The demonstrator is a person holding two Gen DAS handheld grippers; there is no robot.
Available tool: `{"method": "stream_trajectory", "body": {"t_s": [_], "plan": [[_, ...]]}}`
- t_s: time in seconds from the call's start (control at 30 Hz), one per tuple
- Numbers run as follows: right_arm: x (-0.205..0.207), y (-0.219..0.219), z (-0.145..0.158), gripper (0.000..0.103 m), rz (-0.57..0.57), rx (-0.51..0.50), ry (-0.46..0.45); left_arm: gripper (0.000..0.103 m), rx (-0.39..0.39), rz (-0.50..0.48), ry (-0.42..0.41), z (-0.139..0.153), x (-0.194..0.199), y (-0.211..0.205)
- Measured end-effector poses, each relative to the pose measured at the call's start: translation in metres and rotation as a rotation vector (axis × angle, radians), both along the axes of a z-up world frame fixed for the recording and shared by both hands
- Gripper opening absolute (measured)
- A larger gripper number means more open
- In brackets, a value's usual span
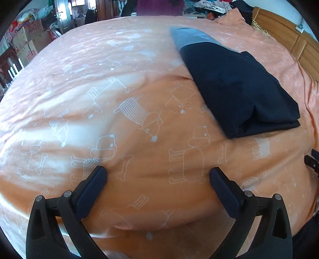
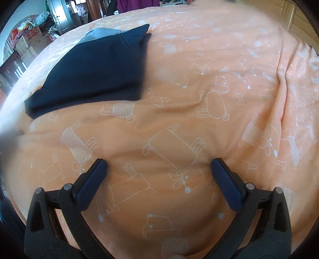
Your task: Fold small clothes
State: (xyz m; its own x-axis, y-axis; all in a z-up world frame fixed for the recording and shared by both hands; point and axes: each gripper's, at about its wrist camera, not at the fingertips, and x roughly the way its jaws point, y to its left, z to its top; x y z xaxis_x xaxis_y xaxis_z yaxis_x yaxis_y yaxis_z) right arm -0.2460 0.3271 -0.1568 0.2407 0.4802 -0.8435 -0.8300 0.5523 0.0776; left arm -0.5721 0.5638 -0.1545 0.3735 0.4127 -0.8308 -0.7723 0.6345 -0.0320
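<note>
A dark navy garment (image 1: 237, 85) with a grey-blue band at its far end lies folded into a thick rectangle on the orange bed cover (image 1: 119, 119). In the left wrist view it sits up and to the right of my left gripper (image 1: 158, 173), which is open and holds nothing. The right wrist view shows the same garment (image 2: 93, 73) at the upper left, well beyond my right gripper (image 2: 159, 165). That gripper is also open, its fingers spread over bare cover (image 2: 199, 99).
The orange cover carries white cartoon dog prints and shallow creases. A wooden headboard (image 1: 295, 39) runs along the right. Cardboard boxes (image 1: 26, 43) and clutter stand beyond the far left edge of the bed. A pile of clothes (image 1: 207, 5) lies at the far end.
</note>
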Motion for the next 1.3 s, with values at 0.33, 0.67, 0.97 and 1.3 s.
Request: {"method": "stream_trajectory", "body": {"t_s": [0.33,0.67,0.97,1.3], "plan": [[-0.003,-0.001,-0.006,0.103,-0.019,-0.008,-0.023,0.103,0.082,0.021,-0.049,-0.007,-0.001,-0.001],[-0.002,-0.002,-0.007,0.103,-0.027,0.012,-0.029,0.103,0.098,0.026,-0.062,-0.007,-0.001,-0.001],[0.003,0.001,-0.008,0.103,-0.05,0.02,-0.035,0.103,0.083,0.027,-0.083,-0.007,-0.003,0.003],[0.008,0.0,-0.01,0.103,-0.05,0.036,-0.037,0.103,0.083,0.021,-0.079,-0.009,0.0,0.006]]}}
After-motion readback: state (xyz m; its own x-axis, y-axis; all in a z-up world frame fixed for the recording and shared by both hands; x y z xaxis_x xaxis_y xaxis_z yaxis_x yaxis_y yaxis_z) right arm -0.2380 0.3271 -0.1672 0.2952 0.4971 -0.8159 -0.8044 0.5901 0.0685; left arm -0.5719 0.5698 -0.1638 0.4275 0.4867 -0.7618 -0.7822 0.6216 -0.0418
